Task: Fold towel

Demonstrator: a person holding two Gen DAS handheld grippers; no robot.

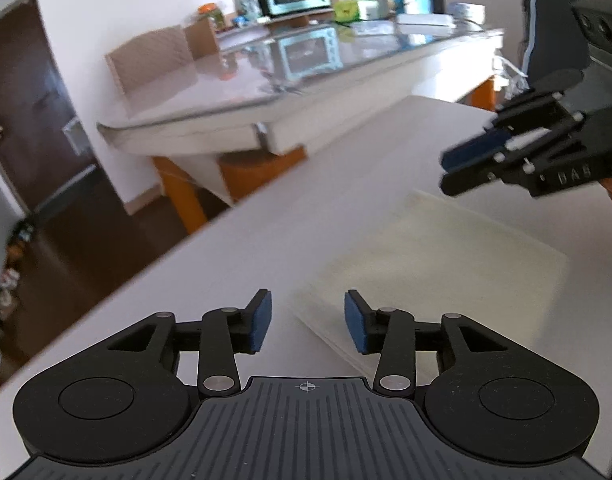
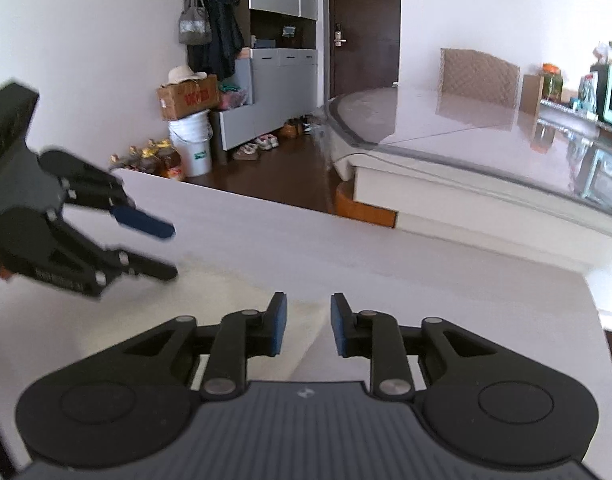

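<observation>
Hovering over the folded towel (image 1: 434,264) — each hand-held gripper (image 1: 308,322) (image 2: 308,322) partly open, pads empty.

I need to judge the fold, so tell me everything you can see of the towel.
The towel is pale cream, soft-looking cloth, folded into a flat, roughly rectangular stack; layered edges show along its near side. It lies flat on the white table, nothing resting on it. The left gripper hangs open over its near corner and the right gripper above its far edge, jaws slightly parted; neither grips the cloth. In the right wrist view it is blurred, with one straight edge running toward the camera.
</observation>
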